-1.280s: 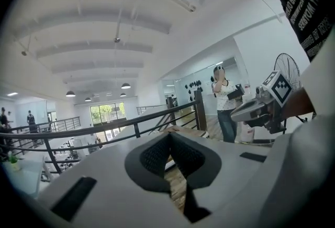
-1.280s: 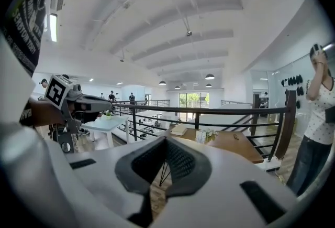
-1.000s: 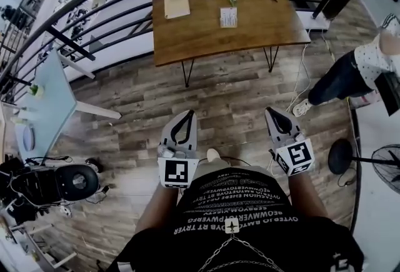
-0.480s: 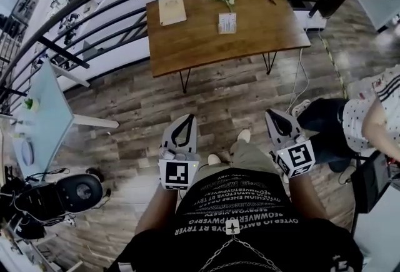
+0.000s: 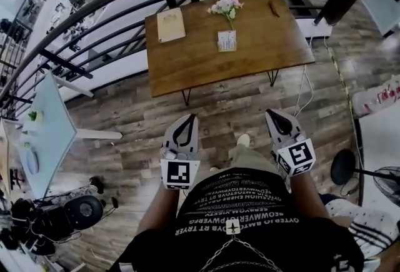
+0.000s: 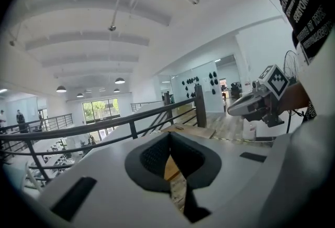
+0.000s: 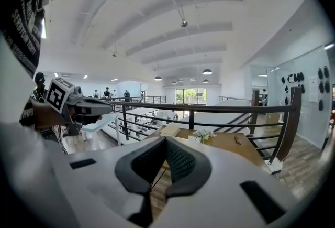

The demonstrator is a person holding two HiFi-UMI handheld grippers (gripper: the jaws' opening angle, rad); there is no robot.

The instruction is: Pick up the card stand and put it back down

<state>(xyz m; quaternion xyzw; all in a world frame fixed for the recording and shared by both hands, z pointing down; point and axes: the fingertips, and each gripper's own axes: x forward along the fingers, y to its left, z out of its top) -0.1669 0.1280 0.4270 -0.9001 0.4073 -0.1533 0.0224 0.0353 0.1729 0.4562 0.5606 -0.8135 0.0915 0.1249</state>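
The card stand (image 5: 227, 40), a small white upright card, stands near the middle of a brown wooden table (image 5: 187, 61) at the top of the head view. It is also visible in the right gripper view as the card stand (image 7: 194, 139) on the table (image 7: 230, 144). My left gripper (image 5: 189, 118) and right gripper (image 5: 270, 114) are held side by side over the plank floor, well short of the table. Both are shut with nothing between the jaws. The left gripper (image 6: 170, 139) sees the right gripper (image 6: 252, 105) beside it.
Also on the table are pink flowers (image 5: 225, 7), a tan book (image 5: 170, 24) and a small dark object (image 5: 274, 9). A black railing (image 5: 94, 11) runs behind the table. A pale blue table (image 5: 47, 133) stands at the left, a fan base (image 5: 342, 167) at the right, and black equipment (image 5: 81, 211) at the lower left.
Both grippers have moved with the person towards the wooden table, which now sits lower and larger in the head view. The person at the right has gone from view.
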